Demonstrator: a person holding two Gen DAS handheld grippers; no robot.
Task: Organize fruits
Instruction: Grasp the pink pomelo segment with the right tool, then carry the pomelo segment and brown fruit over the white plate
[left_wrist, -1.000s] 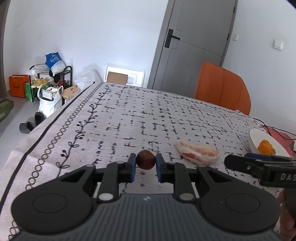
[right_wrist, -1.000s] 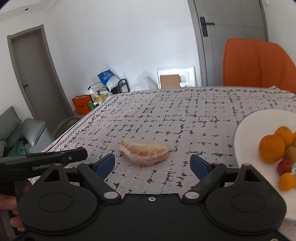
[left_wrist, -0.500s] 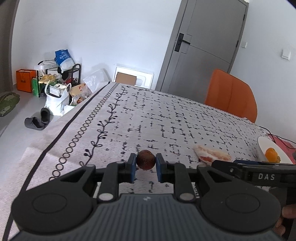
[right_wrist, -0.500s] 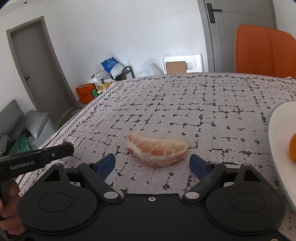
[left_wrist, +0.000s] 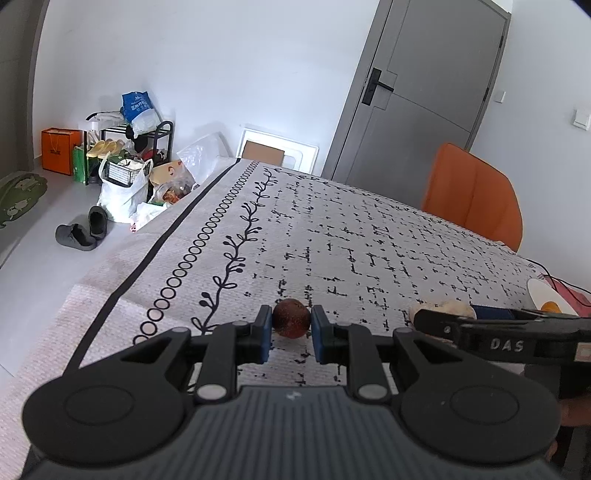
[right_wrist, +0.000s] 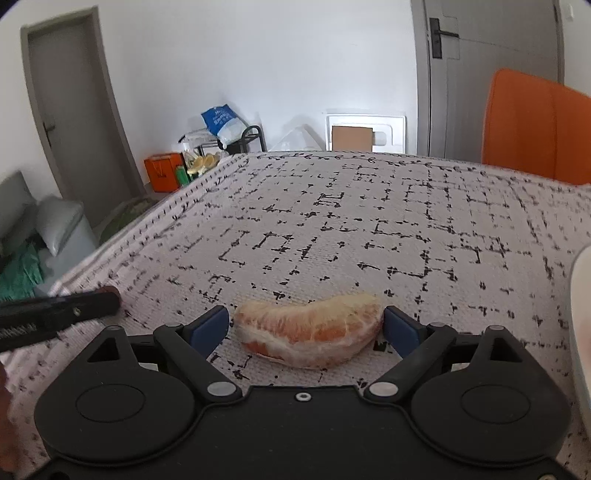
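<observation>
left pinches the small fruit, right straddles the pomelo wedge

your left gripper (left_wrist: 291, 328) is clamped narrow on a small round brown fruit (left_wrist: 291, 322). both blue pads (left_wrist: 263, 332) press its sides, and the fruit sits right at the fingertips above the patterned tablecloth (left_wrist: 332, 236), not far in from the cloth's bordered left edge with the ring and vine print. you cannot tell from this view whether the fruit touches the cloth or hangs just over it.

your right gripper (right_wrist: 308, 326) stands wide and its jaws are opening. the peeled pomelo wedge (right_wrist: 308, 334) lies on the tablecloth (right_wrist: 369, 221) between the two blue pads (right_wrist: 207, 328). the wedge nearly fills the gap: its right tip sits just beside the right pad and its left end just beside the left pad, but no firm pinch shows, and the wedge rests flat on the cloth near the table's near edge.

in the left wrist view your right gripper (left_wrist: 495, 325) reaches in from the right, with the pale wedge (left_wrist: 443, 308) partly hidden behind it. past it, at the table's right edge, a white plate (left_wrist: 543, 291) carries an orange fruit (left_wrist: 550, 306). in the right wrist view only a sliver of that plate's rim (right_wrist: 580, 280) shows at the right edge, and your left gripper (right_wrist: 110, 301) comes in from the left, low over the cloth.
</observation>
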